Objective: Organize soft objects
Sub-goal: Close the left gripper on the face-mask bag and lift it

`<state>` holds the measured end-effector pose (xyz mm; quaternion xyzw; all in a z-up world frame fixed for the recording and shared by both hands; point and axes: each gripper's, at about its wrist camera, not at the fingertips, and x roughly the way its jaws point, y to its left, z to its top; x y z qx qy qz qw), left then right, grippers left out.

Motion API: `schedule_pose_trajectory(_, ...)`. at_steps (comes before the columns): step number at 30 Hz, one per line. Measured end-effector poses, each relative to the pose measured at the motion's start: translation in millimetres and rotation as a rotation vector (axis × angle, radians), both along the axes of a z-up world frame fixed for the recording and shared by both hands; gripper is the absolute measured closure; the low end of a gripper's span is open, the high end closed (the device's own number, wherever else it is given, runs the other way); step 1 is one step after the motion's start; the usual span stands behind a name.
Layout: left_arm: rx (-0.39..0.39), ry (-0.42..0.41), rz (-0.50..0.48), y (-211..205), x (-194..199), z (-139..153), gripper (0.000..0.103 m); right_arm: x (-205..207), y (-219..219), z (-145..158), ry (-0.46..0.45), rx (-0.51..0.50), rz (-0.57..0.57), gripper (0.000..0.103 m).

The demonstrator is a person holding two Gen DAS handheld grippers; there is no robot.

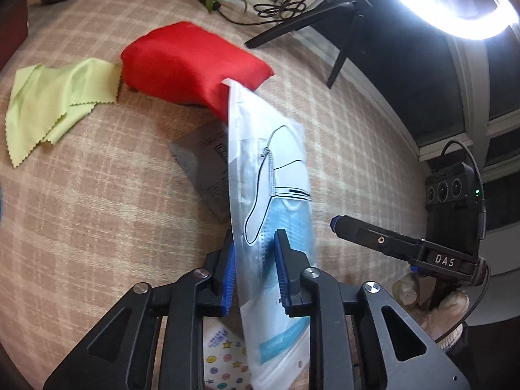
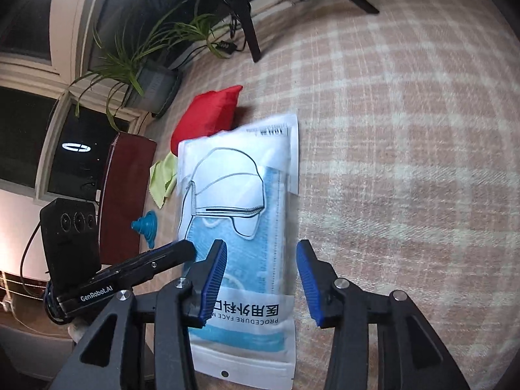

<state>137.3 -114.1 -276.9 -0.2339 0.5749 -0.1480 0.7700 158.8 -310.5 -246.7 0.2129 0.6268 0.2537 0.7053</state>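
Your left tongs (image 1: 253,253) point steeply down at the plaid-covered table (image 1: 81,211), their blue pads (image 1: 282,269) closed on the face mask packet (image 1: 269,175), which stands on edge between them and reaches up toward the red cushion (image 1: 191,65). Your right tongs (image 2: 261,276) tilt down at much the same angle, just beside the left pair; their jaws stand apart around the same packet (image 2: 240,214), the right pad (image 2: 308,279) clear of it, the left pad (image 2: 214,276) lying over its face, contact there unclear. Your gloved hand (image 1: 432,302) shows at the right tool's grip.

Count on the table: one mask packet, one red cushion, one yellow-green cloth (image 1: 52,104), one grey packet (image 1: 204,165) under the mask packet, one small blue funnel-shaped piece (image 2: 146,226), one star-printed item (image 1: 224,354) beneath your left tongs.
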Motion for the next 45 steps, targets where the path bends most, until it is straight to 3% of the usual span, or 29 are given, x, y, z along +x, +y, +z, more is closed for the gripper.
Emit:
schedule_pose_trajectory(7, 0.008, 0.013, -0.012, 1.8, 2.0, -5.0, 0.078, 4.8, 3.8, -22.4, 0.052, 0.047, -0.016, 0.062)
schedule_pose_trajectory(10, 0.049, -0.01, -0.029, -2.3, 4.3, -4.5, 0.075, 5.8, 7.7, -26.7, 0.052, 0.048, -0.008, 0.058)
schedule_pose_trajectory(19, 0.056, -0.035, -0.057, -2.6, 1.7, -4.5, 0.075, 9.2, 13.8, -23.6, 0.013, 0.049, 0.018, 0.053)
schedule_pose_trajectory(31, 0.056, -0.021, -0.056, -4.4, 1.0, -9.7, 0.075, 57.9, 14.2, -19.4, -0.102, -0.002, 0.007, 0.052)
schedule_pose_trajectory(45, 0.036, -0.001, -0.043, -2.1, 6.6, -13.3, 0.074, 53.9, -9.1, -32.7, -0.013, 0.162, -0.016, 0.049)
